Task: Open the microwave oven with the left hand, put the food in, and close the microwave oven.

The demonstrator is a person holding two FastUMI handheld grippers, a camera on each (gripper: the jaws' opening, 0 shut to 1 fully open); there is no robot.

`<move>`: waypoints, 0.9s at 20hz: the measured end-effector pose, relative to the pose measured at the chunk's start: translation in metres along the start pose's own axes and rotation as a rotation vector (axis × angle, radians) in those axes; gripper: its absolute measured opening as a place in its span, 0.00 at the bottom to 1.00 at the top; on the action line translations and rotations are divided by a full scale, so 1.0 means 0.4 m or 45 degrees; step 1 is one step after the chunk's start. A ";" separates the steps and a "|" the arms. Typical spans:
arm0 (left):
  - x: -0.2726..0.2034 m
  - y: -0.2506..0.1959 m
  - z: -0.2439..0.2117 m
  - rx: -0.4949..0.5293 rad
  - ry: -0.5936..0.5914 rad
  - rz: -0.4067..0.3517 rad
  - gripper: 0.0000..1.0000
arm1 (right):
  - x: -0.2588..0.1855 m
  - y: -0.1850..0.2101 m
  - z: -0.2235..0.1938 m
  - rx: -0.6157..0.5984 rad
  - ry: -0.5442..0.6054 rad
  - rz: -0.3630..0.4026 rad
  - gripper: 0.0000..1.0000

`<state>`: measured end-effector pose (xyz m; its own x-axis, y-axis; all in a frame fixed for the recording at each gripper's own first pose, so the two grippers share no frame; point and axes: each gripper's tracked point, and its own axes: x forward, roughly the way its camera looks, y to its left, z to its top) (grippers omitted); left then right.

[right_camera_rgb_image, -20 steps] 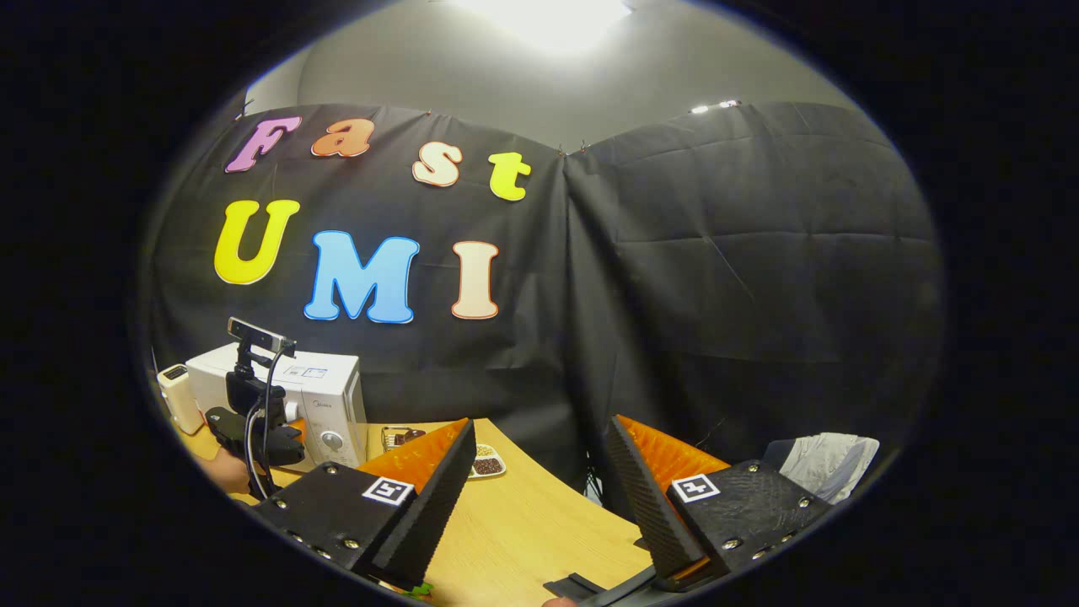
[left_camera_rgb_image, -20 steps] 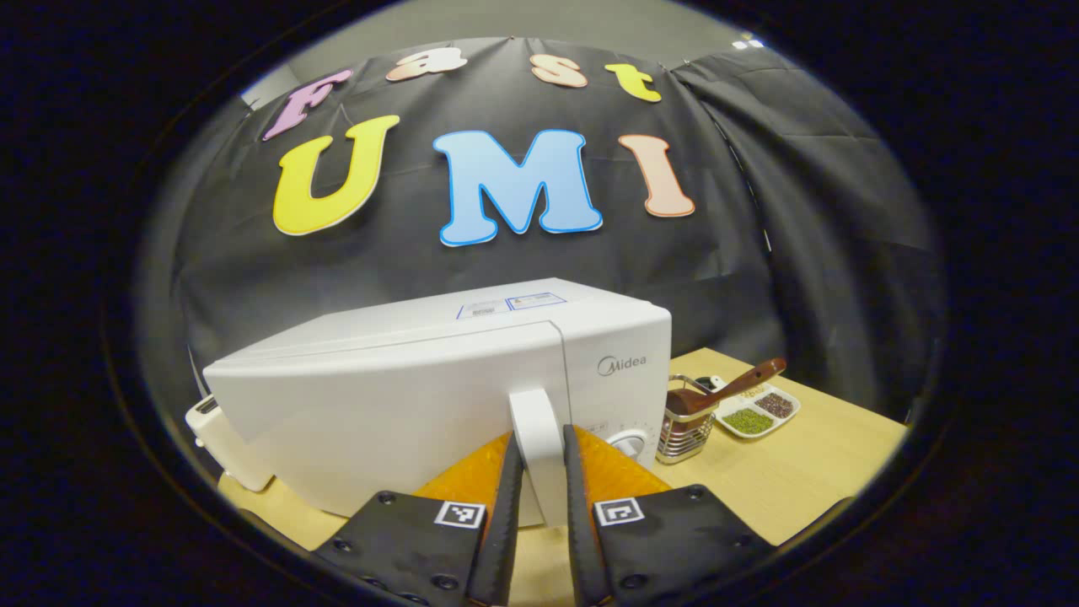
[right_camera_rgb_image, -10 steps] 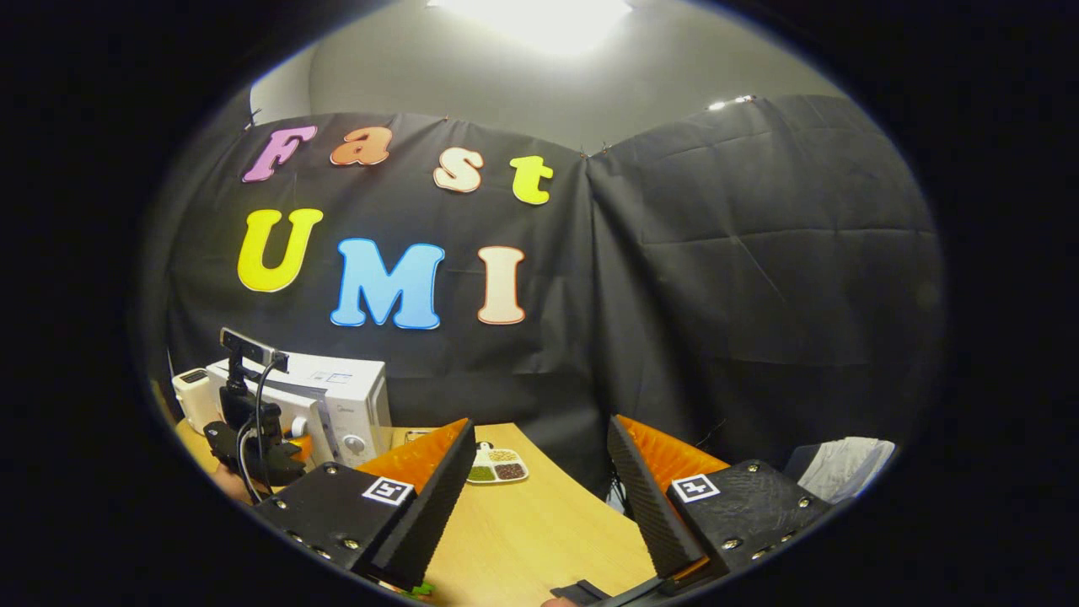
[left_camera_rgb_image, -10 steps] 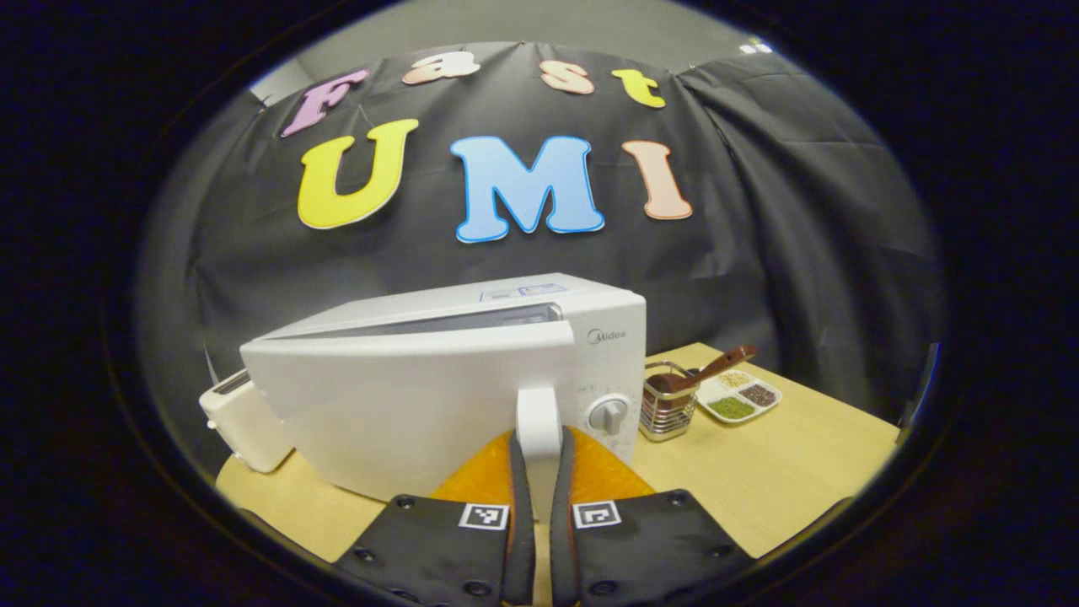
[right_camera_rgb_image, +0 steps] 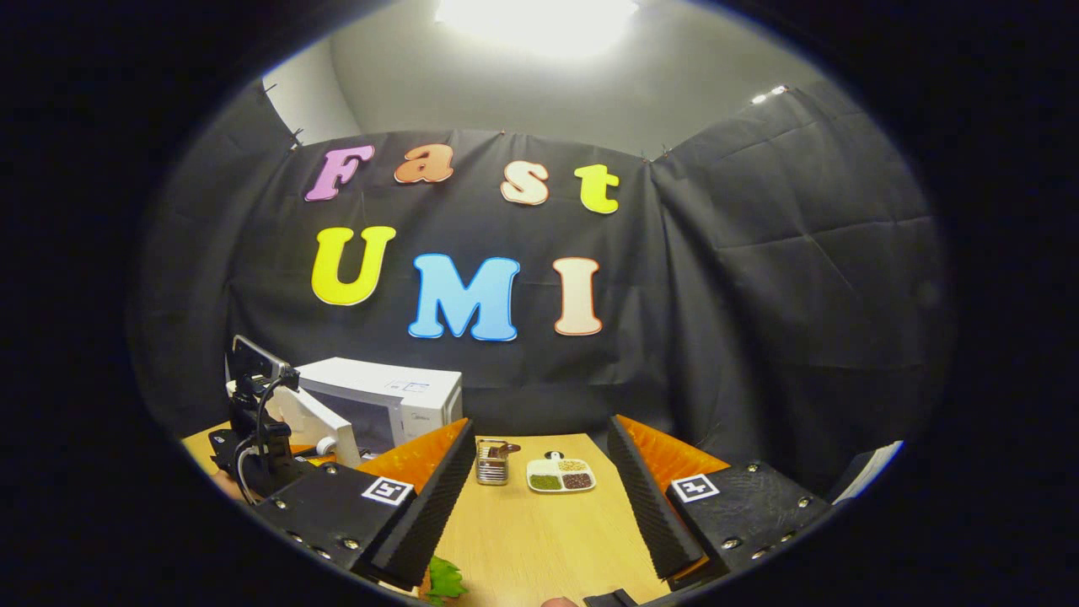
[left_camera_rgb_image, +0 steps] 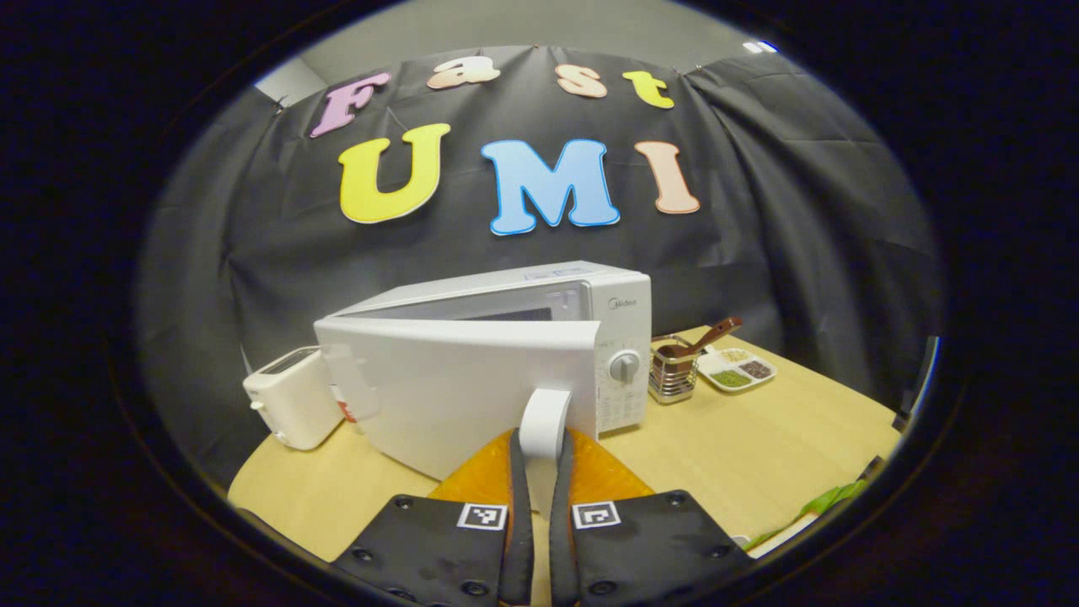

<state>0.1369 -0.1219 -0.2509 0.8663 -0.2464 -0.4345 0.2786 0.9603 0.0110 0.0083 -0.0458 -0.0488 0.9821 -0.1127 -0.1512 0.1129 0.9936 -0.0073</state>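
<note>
The white microwave [left_camera_rgb_image: 620, 295] stands on the wooden table [left_camera_rgb_image: 759, 455] with its door [left_camera_rgb_image: 455, 384] swung partly open. My left gripper [left_camera_rgb_image: 540, 440] is shut on the door's white handle [left_camera_rgb_image: 544, 417], one finger on each side. In the right gripper view the microwave [right_camera_rgb_image: 409, 396] sits at the left with its door [right_camera_rgb_image: 314, 419] ajar, and the left gripper [right_camera_rgb_image: 253, 438] is at the handle. My right gripper [right_camera_rgb_image: 539, 434] is open above the table with nothing between its fingers. A green leafy piece of food [right_camera_rgb_image: 442, 580] lies just below it and also shows low right [left_camera_rgb_image: 830, 499].
A white toaster [left_camera_rgb_image: 291, 396] stands left of the microwave. Right of it are a wire basket with a wooden spoon [left_camera_rgb_image: 672, 375] and a divided dish of grains [left_camera_rgb_image: 735, 371]; both show mid-table [right_camera_rgb_image: 491, 464] [right_camera_rgb_image: 560, 475]. Black cloth walls close in the back and right.
The microwave door has swung from nearly closed to partly open, drawn by the left gripper on the handle. The right gripper stayed open and turned toward the middle of the table.
</note>
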 end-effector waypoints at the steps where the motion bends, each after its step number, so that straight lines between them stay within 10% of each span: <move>1: -0.026 0.019 -0.009 0.010 0.010 0.033 0.14 | -0.005 0.004 -0.004 0.009 0.001 0.039 0.96; 10: -0.190 0.190 -0.082 0.010 0.060 0.225 0.14 | -0.018 0.082 -0.001 0.054 -0.015 0.214 0.95; 18: -0.262 0.310 -0.127 0.050 0.041 0.147 0.14 | -0.040 0.260 0.003 0.101 0.012 0.228 0.95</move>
<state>0.0596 0.0295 -0.2500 0.8799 -0.1292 -0.4573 0.1941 0.9761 0.0977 0.0045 0.0596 -0.0458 0.9862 0.0663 -0.1519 -0.0517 0.9938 0.0985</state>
